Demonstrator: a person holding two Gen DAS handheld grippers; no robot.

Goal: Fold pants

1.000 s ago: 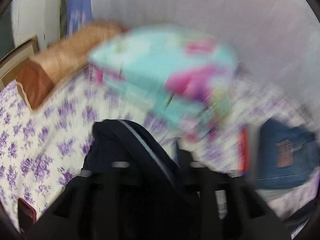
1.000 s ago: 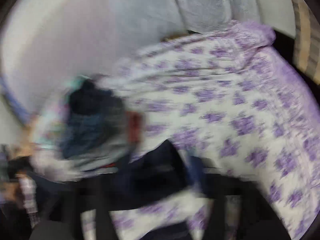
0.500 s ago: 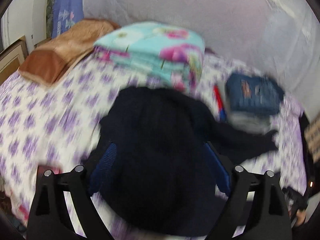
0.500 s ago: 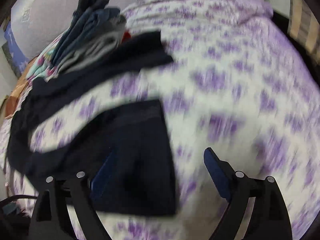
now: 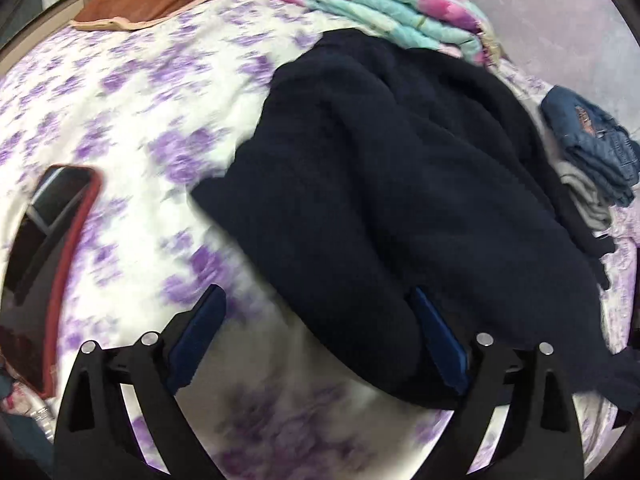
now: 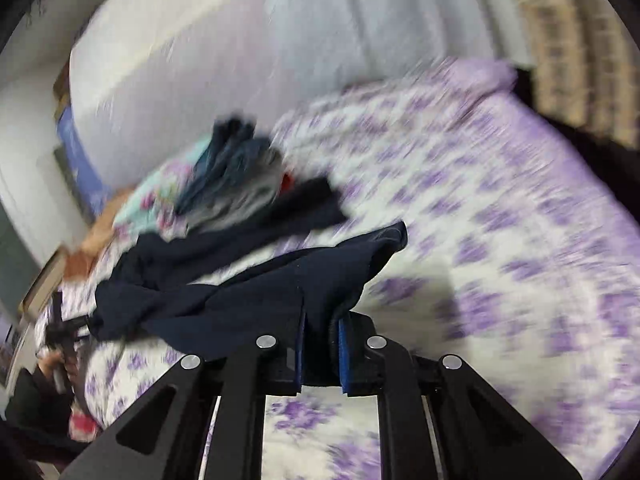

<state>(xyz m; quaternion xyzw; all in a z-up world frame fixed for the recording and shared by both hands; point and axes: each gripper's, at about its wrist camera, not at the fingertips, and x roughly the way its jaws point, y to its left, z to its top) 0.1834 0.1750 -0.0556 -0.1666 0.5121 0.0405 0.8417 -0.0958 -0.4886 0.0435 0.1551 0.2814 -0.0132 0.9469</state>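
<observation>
- The dark navy pants (image 5: 384, 184) lie in a loose, rumpled heap on the bed (image 5: 132, 92), which is covered by a white sheet with purple flowers; nothing about them looks folded yet.
- The right claw (image 6: 320, 354) is clenched on an edge of the pants (image 6: 256, 292), with fabric bunched between its blue pads (image 6: 344, 356) and lifted slightly off the sheet.
- The left claw (image 5: 320, 344) is released, its jaws spread wide and empty, hovering just over the near edge of the heap.
- Judged from this, the step in hand is spreading the garment: one end is gripped, the other is not yet taken.
- The next move likely calls for the left claw to close on a matching edge or corner, so that both can pull the cloth flat before any fold; the heavy blur in the right view makes the exact hem hard to pick out.
- No containers appear in either view. Instead, stacks sit on the bed: a folded turquoise and pink blanket (image 5: 384, 8) just behind the pants, and folded jeans (image 5: 588, 140) atop grey clothing to the right.
- A phone in a red case (image 5: 52, 240) lies on the sheet to the left, well apart from the pants.
</observation>
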